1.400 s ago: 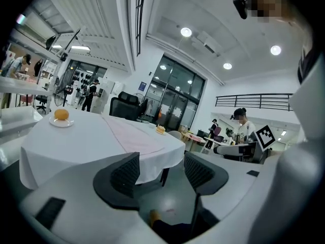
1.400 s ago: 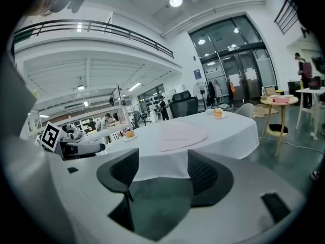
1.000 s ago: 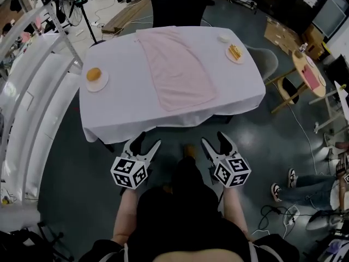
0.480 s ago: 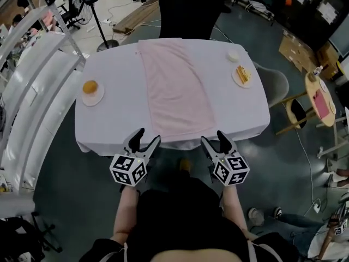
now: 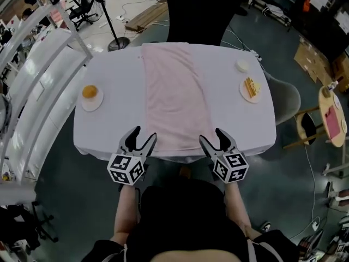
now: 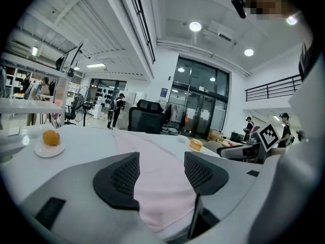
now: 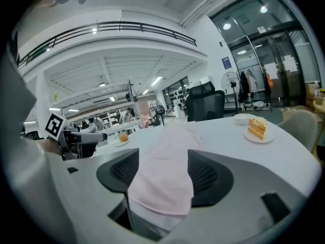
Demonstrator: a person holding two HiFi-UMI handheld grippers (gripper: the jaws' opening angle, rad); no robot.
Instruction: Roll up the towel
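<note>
Nothing of the rolling is seen to be done. The pink towel [image 5: 173,97] is laid out flat and full length down the middle of the white-clothed table [image 5: 117,121], from the far edge at 12 o'clock to the near edge at 6 o'clock, with no turn or fold started at either end.

The left gripper [image 5: 143,137] is held at the towel's near left corner, about 7 o'clock of the cloth. The right gripper [image 5: 211,137] is held at the near right corner, about 5 o'clock. Both claws are released, with the jaws spread wide and nothing gripped. In each gripper view the towel's near end is framed in the gap. Whether the tips already touch the hem cannot be settled from these angles; probably they are just short of it.

The whole task is judged to remain: the near hem is to be caught at both corners, turned over, and rolled toward 12 o'clock.

A plate with a round orange item [image 5: 91,94] stands at 9 o'clock, and a cake plate [image 5: 250,87] and a small bowl [image 5: 242,66] at 2 o'clock. All are well apart from the towel.
</note>
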